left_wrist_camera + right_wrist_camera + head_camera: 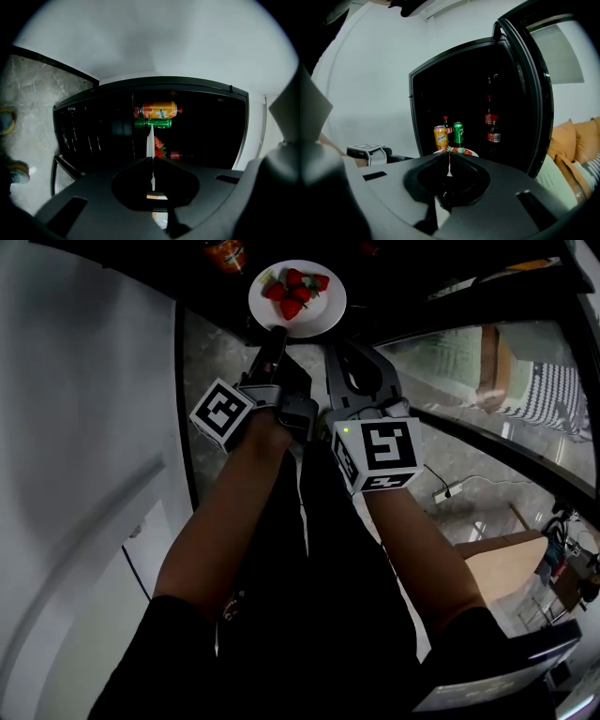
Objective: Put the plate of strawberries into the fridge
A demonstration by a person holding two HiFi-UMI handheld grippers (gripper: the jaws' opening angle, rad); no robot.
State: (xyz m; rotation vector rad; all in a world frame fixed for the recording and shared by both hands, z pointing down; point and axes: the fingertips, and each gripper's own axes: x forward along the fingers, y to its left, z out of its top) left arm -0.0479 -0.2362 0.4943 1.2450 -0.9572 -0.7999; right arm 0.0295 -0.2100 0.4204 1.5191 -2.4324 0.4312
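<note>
1. Bare forearms (225, 512) reach forward from the person's dark clothing, one gripper in each hand.
2. Ahead of them the white plate (309, 326) sits at the mouth of the open fridge (464, 84), against its dark interior. I cannot tell whether it rests on a shelf.
3. On the plate lie several red strawberries (295, 292) with green tops.
4. The left gripper (277, 334), rolled onto its side, has its jaws clamped on the plate's near rim, which shows edge-on between them.
5. The right gripper (333, 348) has its jaws pressed together with nothing between them, their tips at the plate's near edge.
6. Just behind the plate stand an orange can (440, 137) and a green can (458, 132), side by side.
7. Dark bottles (493, 131) with red labels stand further right, by the open door (529, 93).
8. Grey marbled floor (211, 362) lies below, a plain white wall (361, 93) stands left of the fridge, and orange cushions (576, 140) show at the far right.
</note>
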